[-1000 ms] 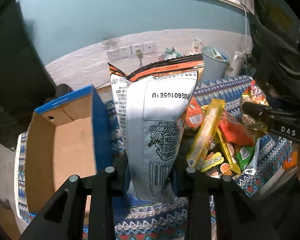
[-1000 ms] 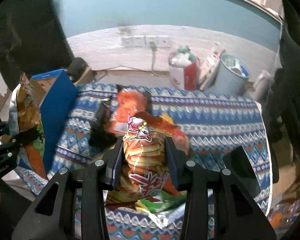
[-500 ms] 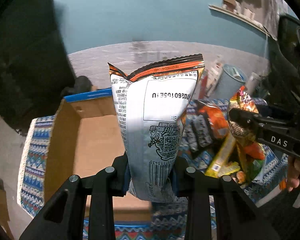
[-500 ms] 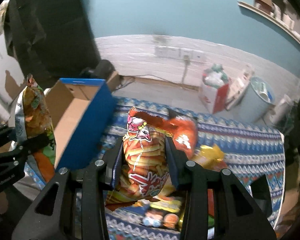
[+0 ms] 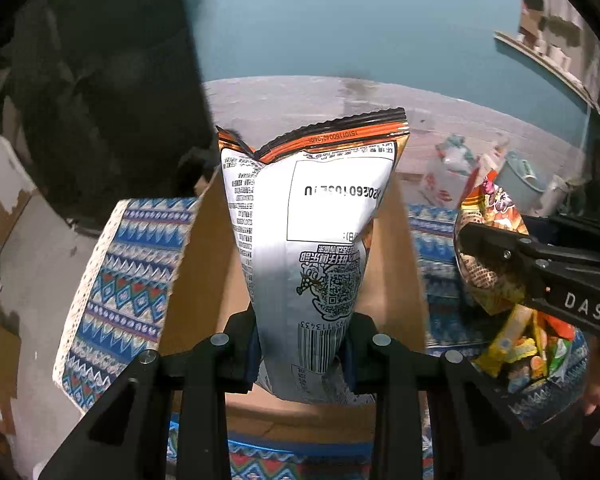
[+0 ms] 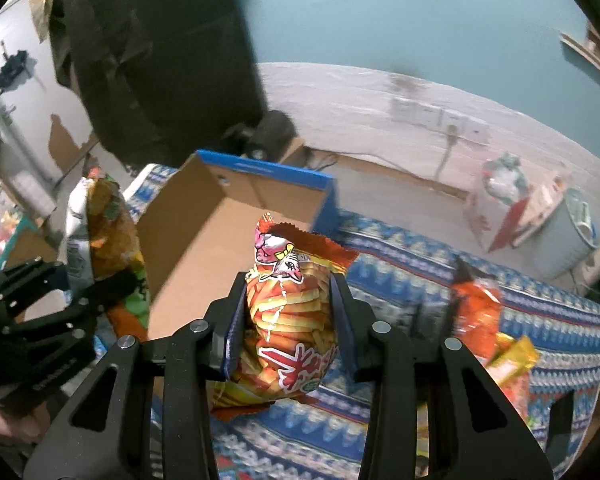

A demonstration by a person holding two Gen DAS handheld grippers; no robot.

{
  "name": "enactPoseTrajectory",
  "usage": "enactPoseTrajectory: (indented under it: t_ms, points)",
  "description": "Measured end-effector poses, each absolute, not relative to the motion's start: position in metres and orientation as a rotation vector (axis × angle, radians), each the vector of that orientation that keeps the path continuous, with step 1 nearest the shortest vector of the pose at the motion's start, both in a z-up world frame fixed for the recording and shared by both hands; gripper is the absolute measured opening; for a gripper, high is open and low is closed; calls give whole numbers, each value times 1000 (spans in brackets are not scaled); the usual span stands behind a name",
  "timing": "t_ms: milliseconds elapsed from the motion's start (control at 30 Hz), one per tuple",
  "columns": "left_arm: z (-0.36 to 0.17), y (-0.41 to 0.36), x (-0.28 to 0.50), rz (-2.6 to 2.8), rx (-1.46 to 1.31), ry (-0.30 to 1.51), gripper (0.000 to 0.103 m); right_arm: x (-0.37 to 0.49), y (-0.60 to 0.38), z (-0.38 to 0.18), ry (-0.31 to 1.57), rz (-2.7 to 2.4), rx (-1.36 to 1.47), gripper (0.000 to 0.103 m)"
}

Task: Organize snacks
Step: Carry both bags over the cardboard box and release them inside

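Two grippers are each clamping a snack: the left gripper (image 5: 302,344) is pinching a white bag (image 5: 308,240) upright directly above the box (image 5: 204,280) (the nearer one), while the right gripper (image 6: 286,324) is gripping a fries bag (image 6: 290,320) just right of it.

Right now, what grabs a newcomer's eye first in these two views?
Each gripper is clamped on a snack bag: the left gripper holds a white chip bag upright over the open cardboard box, and the right gripper holds an orange fries-print bag. More loose snacks lie on the patterned blue cloth.
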State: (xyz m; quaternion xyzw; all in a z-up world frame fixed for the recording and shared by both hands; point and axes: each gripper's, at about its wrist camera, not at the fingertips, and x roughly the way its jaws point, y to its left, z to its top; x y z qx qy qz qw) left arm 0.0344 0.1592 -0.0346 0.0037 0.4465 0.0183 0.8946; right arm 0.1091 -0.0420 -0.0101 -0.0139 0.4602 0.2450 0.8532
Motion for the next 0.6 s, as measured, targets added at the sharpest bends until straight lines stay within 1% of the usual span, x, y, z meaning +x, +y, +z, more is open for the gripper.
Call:
enactPoseTrajectory:
  t_ms: [300,600]
  points:
    - [-56,192,42,105,-19,974,32,113,14,-26,1010,595,-70,38]
    - [-69,204,43,140,-18,1028,32,118,39,-49,1072,638,-89,39]
